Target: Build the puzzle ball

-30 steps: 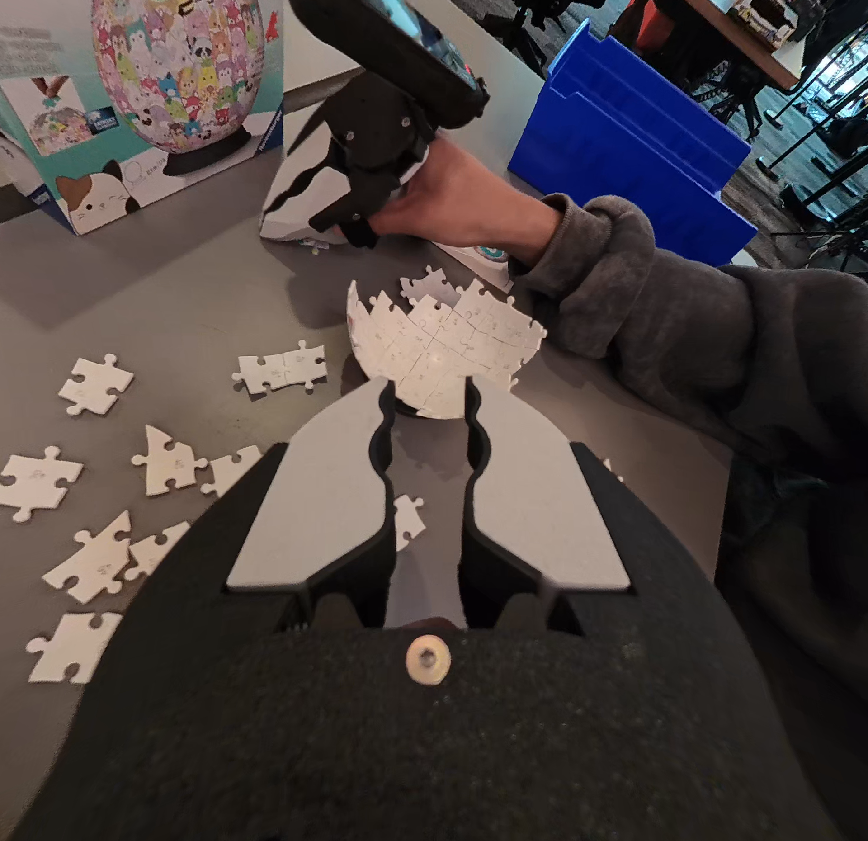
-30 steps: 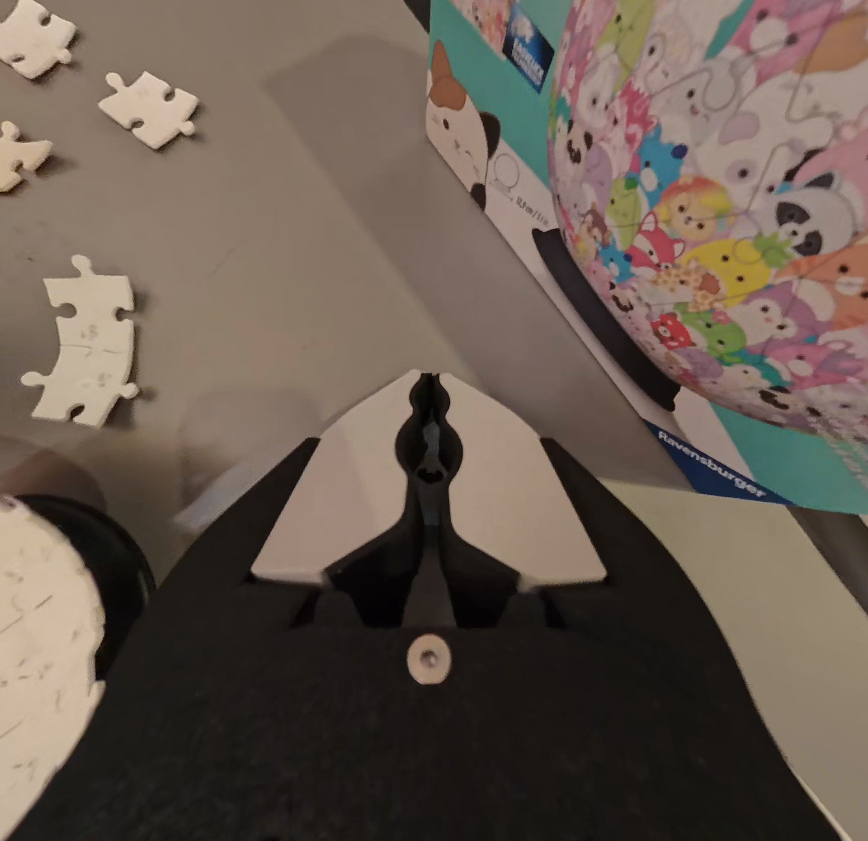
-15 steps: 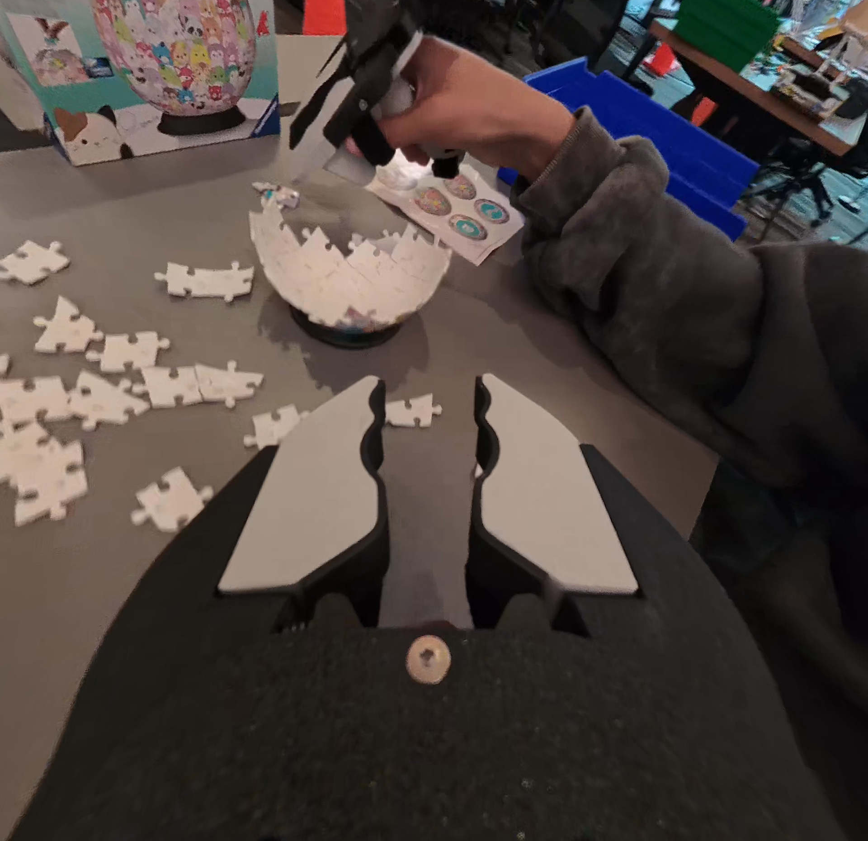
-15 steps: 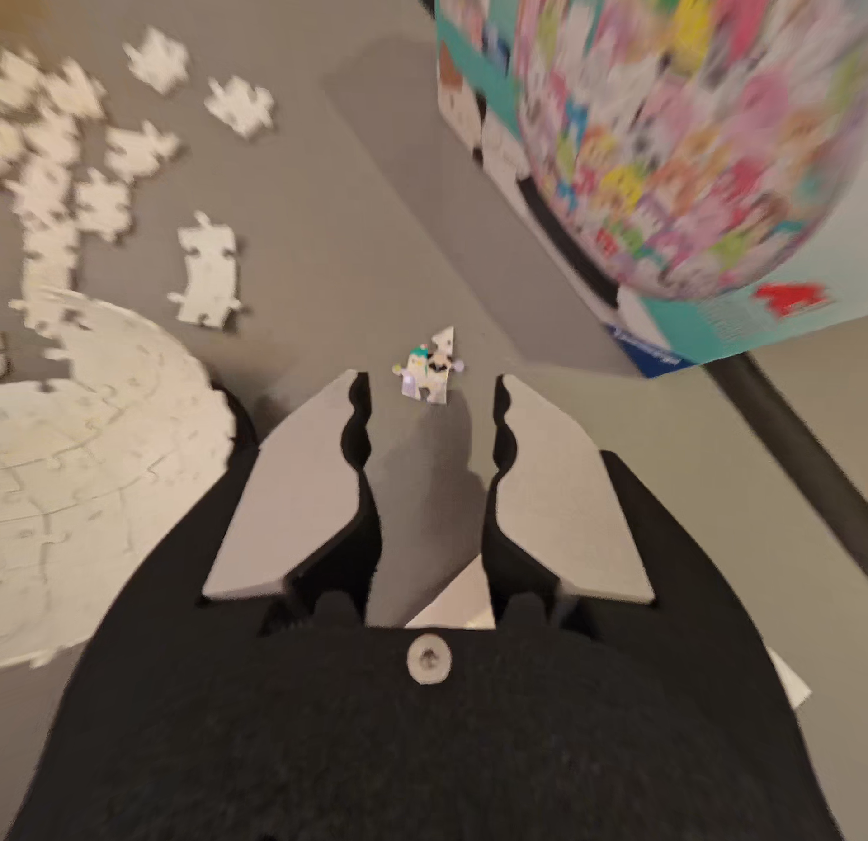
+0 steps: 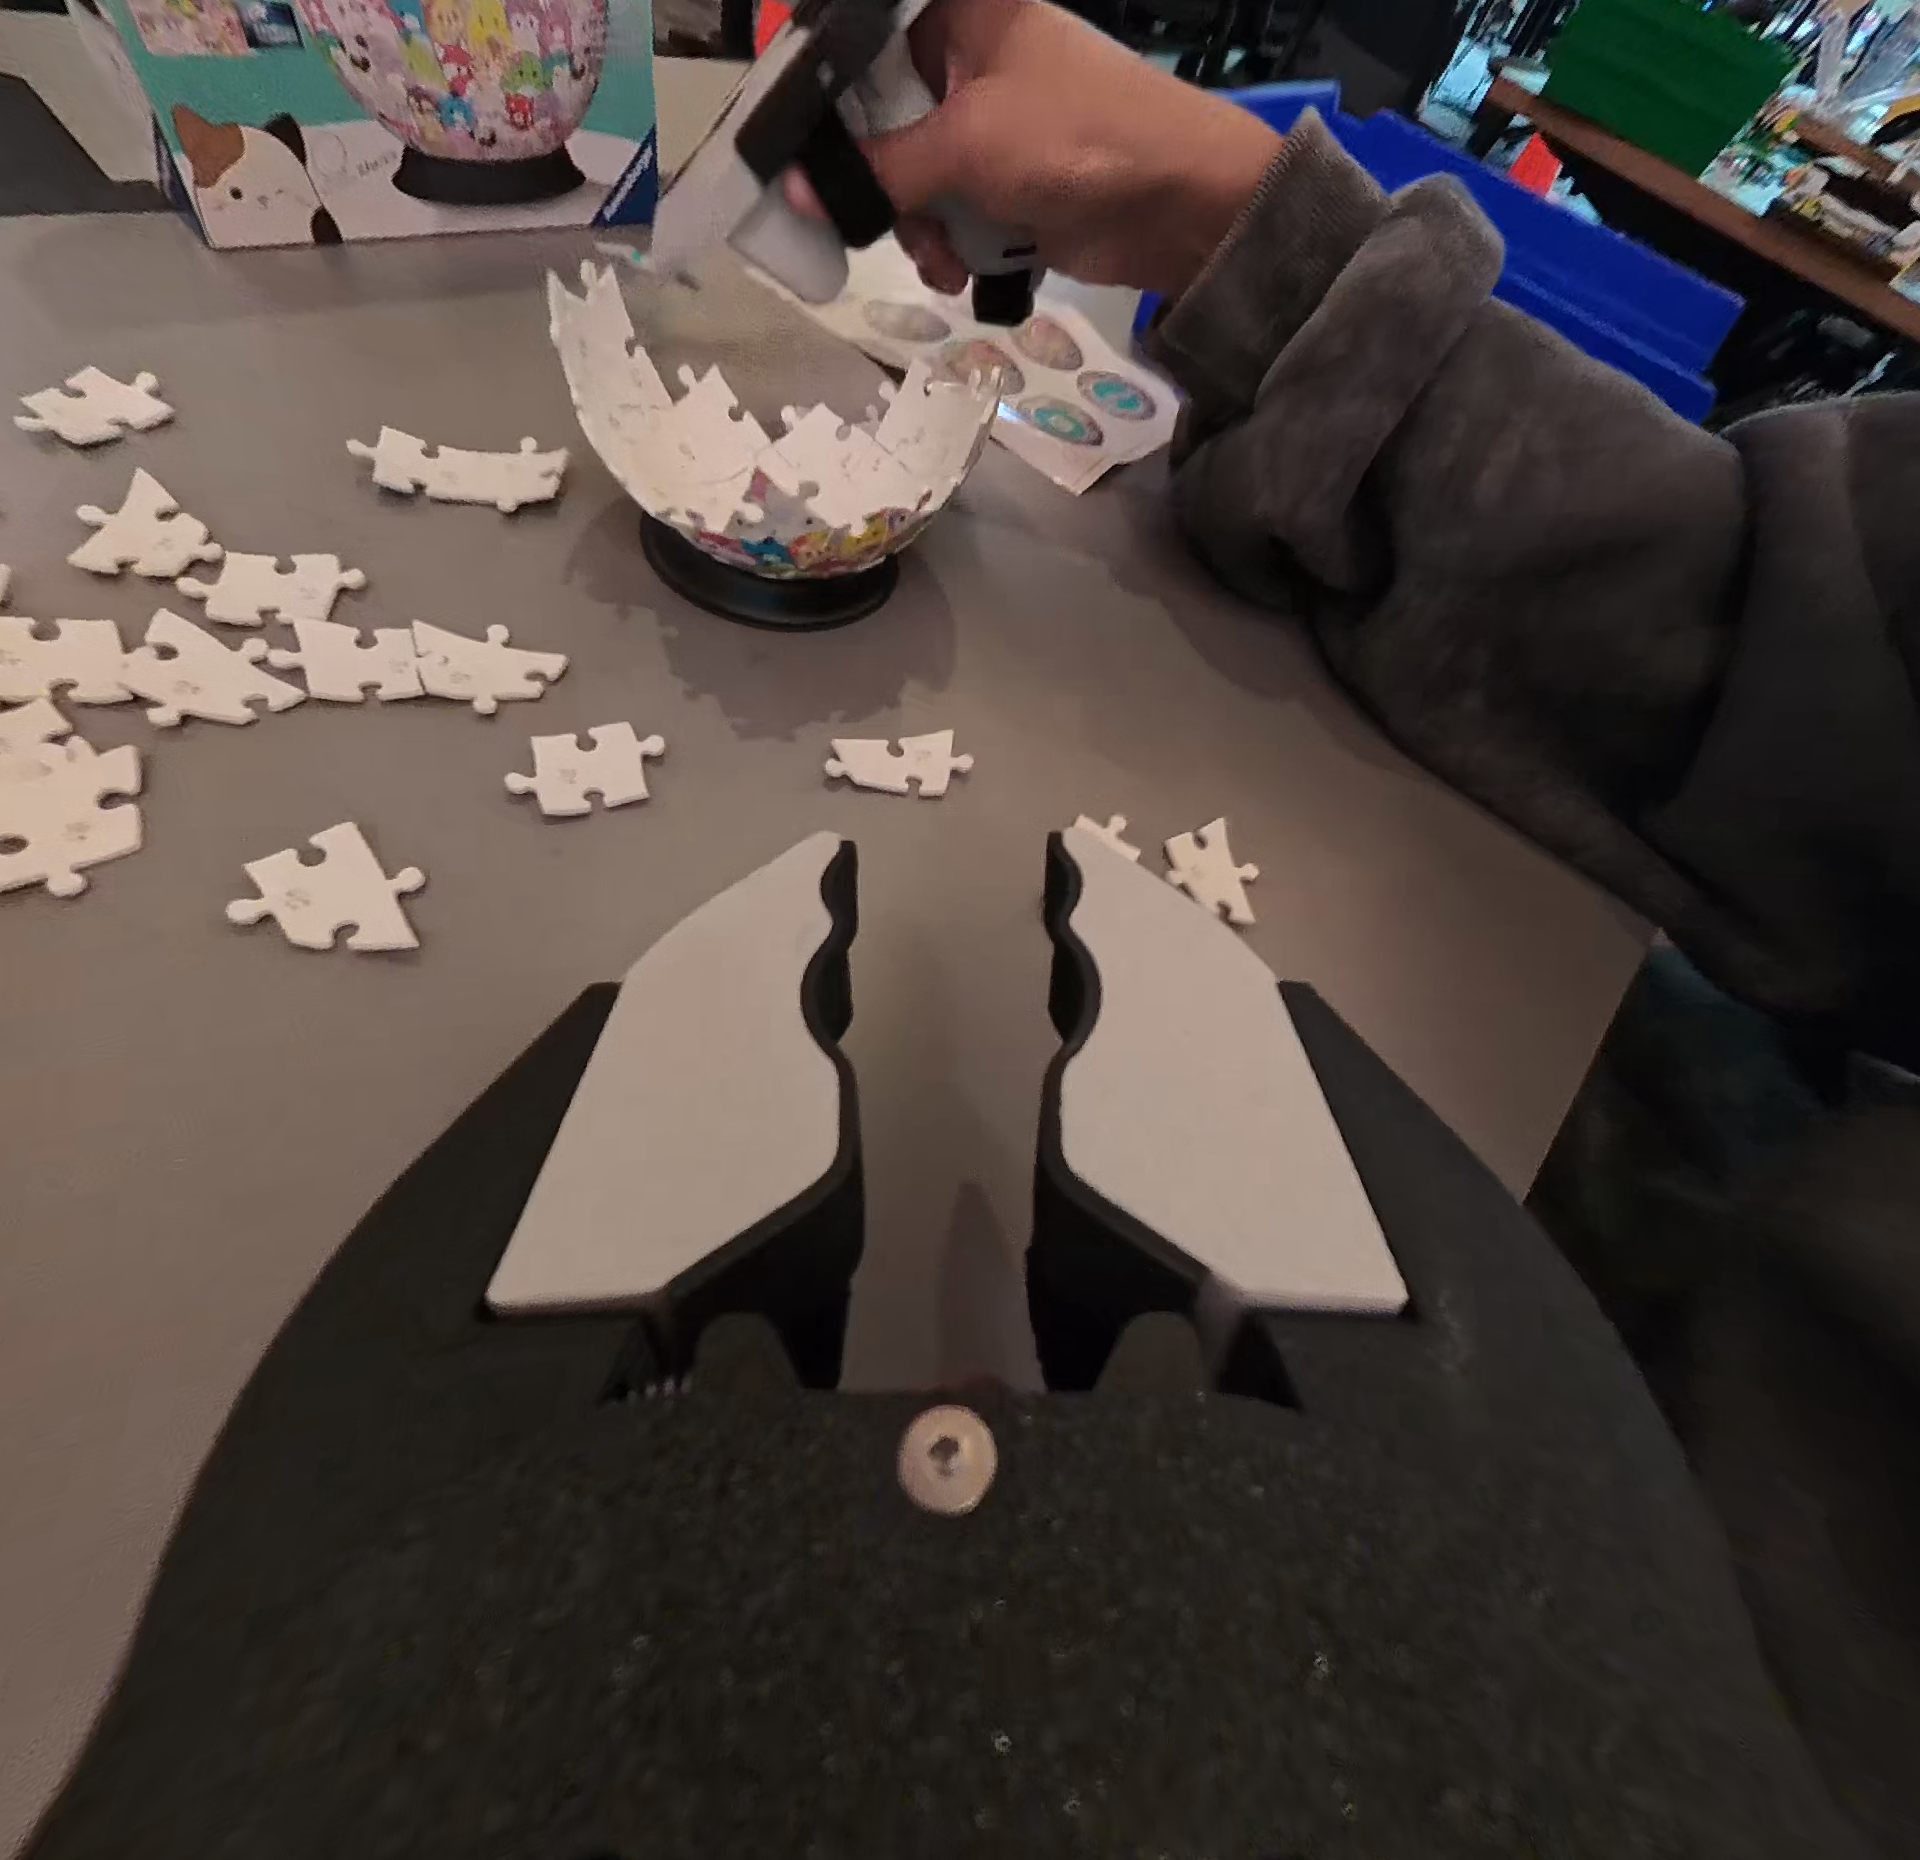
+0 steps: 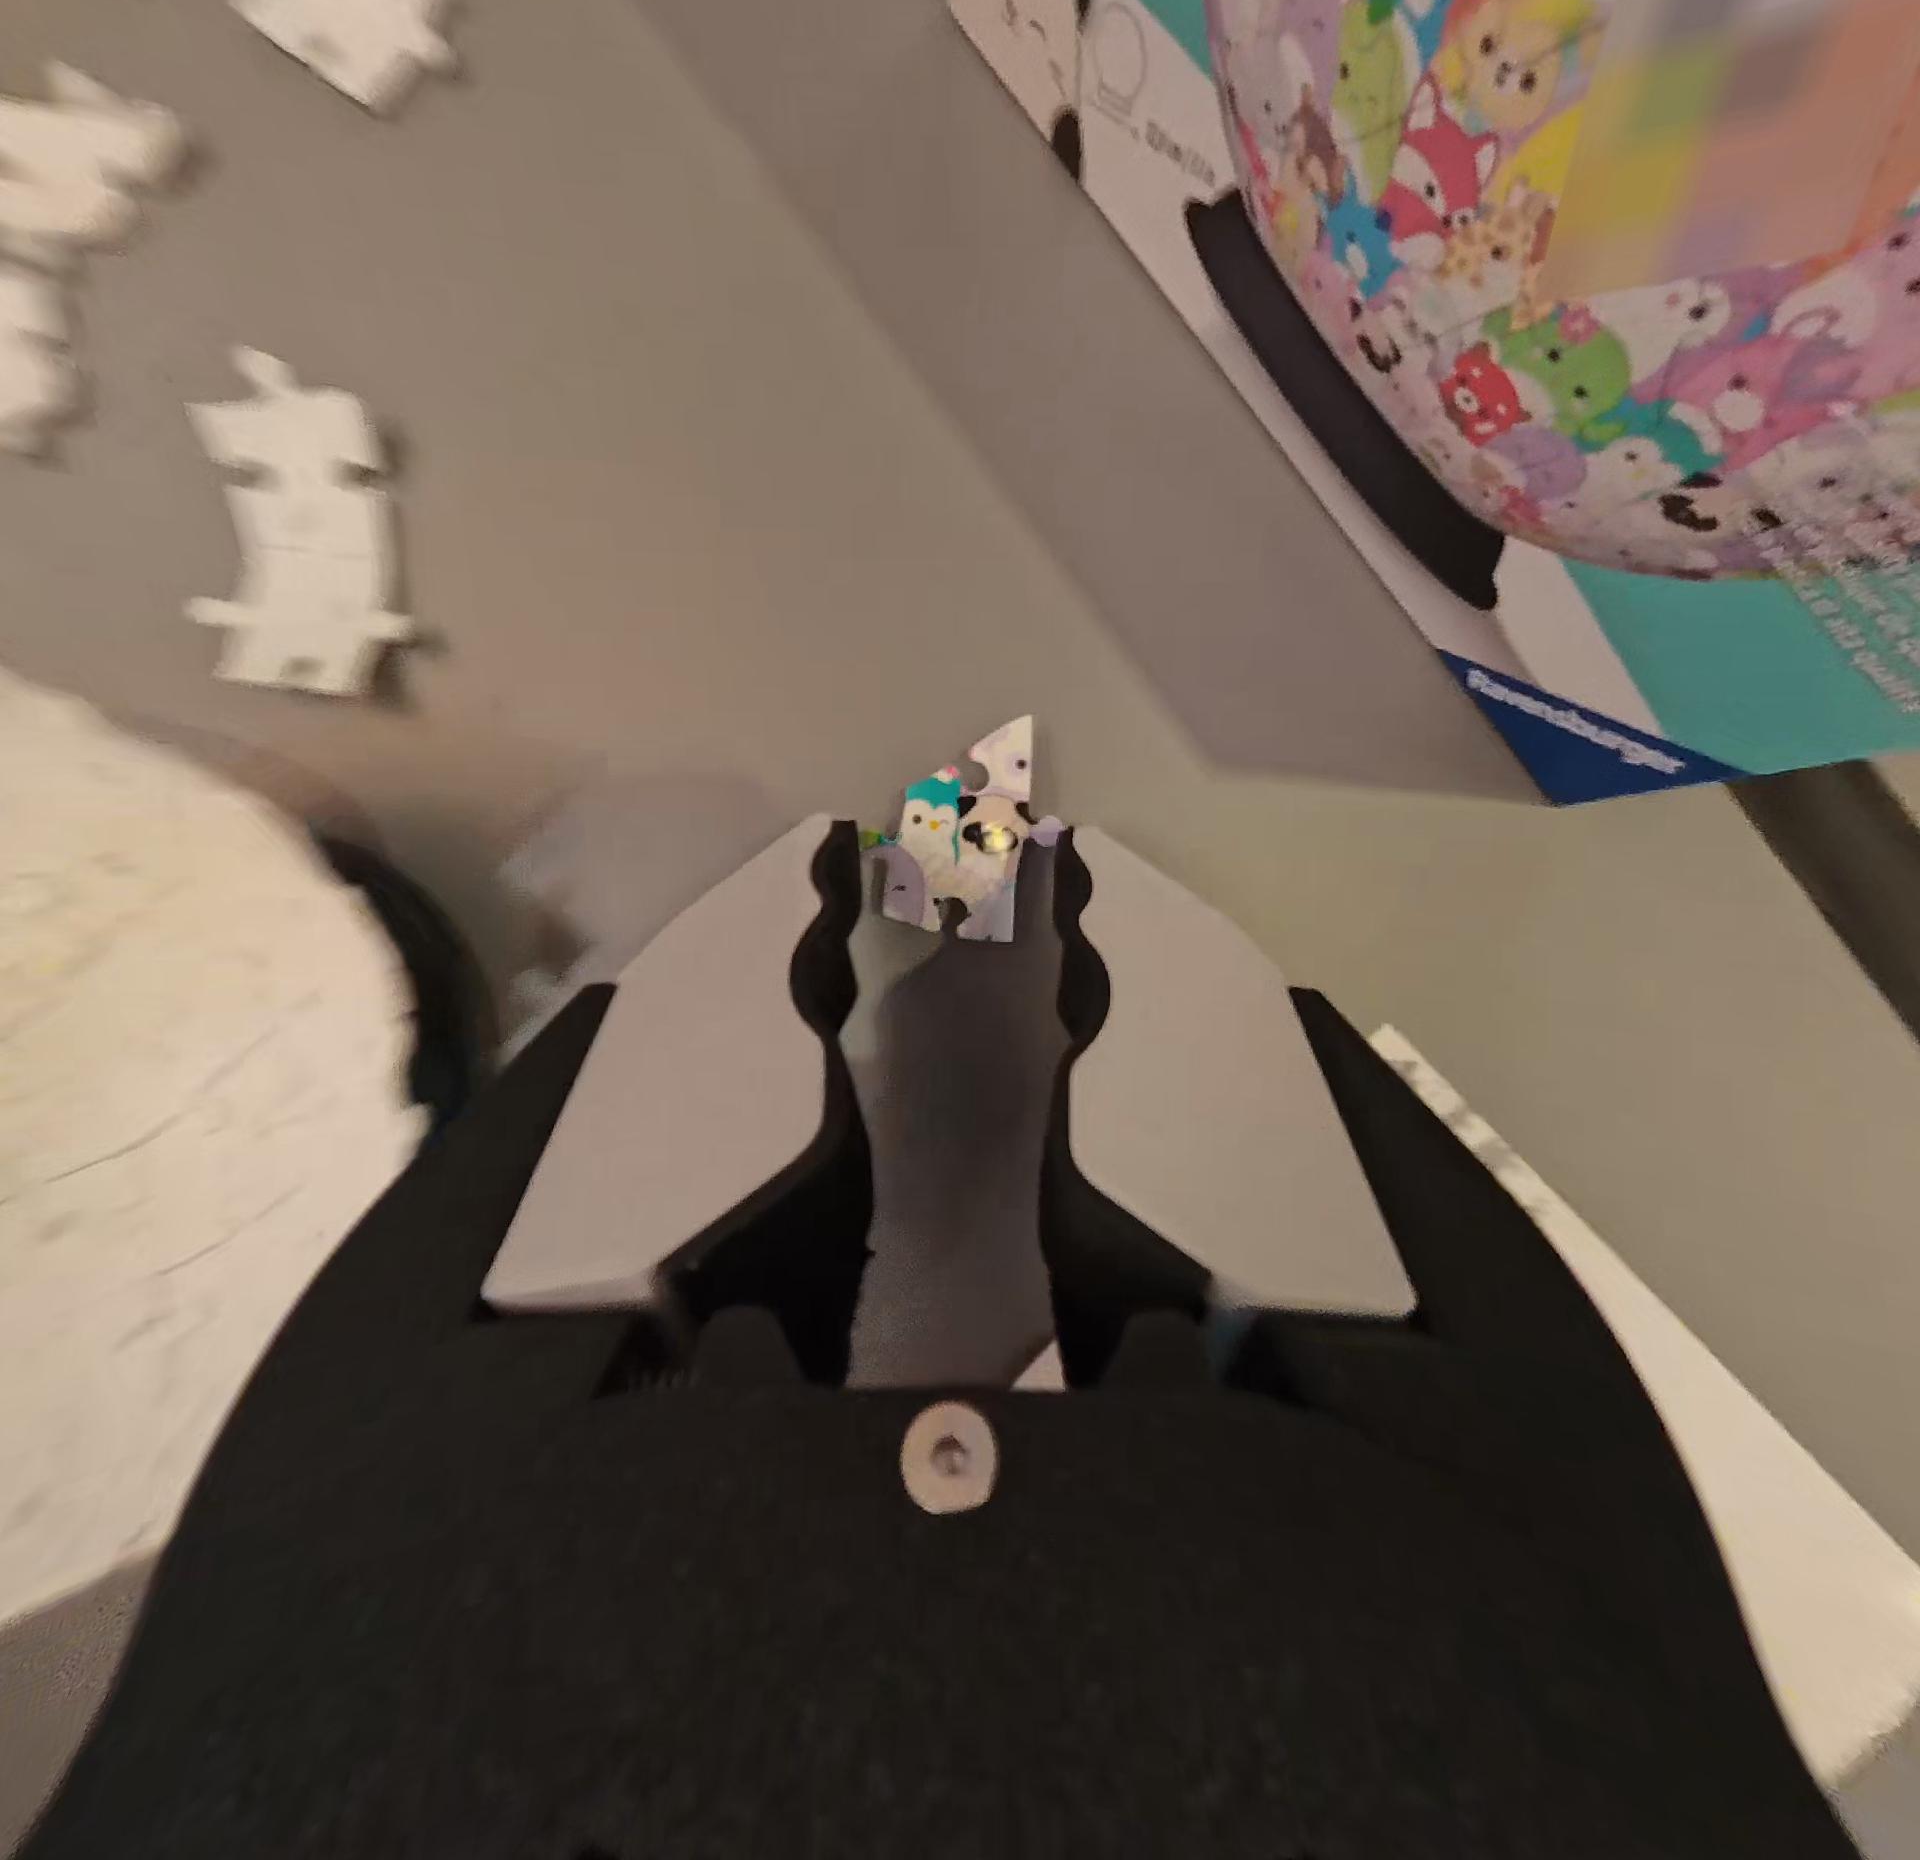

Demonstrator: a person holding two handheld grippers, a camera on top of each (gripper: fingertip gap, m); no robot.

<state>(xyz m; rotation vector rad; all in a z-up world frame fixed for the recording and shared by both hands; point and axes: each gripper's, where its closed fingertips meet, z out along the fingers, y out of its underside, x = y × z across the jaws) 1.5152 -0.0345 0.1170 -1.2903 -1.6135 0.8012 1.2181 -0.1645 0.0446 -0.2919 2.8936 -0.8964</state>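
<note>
Puzzle ball: the half-built shell point(image 5: 769, 460) sat on its black ring stand point(image 5: 769, 589) on the grey table point(image 5: 1091, 667), white inner faces showing, colour only low on the outside.
Inside the shell: nothing I could see.
Coloured piece: only my right wrist view showed it plainly point(image 6: 961, 844), between the tips of my right gripper point(image 6: 961, 854); whether the tips pinched it I could not tell.
Right gripper from the left view: point(image 5: 675, 252) held in my hand point(image 5: 1049, 137) just above the shell's far rim, tips blurred.
Left gripper: point(image 5: 948, 875) jaws moderately apart, empty, well short of the shell.
Loose pieces: white backs up point(image 5: 322, 891), scattered left of the shell.
Box: point(image 5: 395, 96) stood behind, cut off at the top.
Hard to make out: shell and pieces smeared in the right view.
</note>
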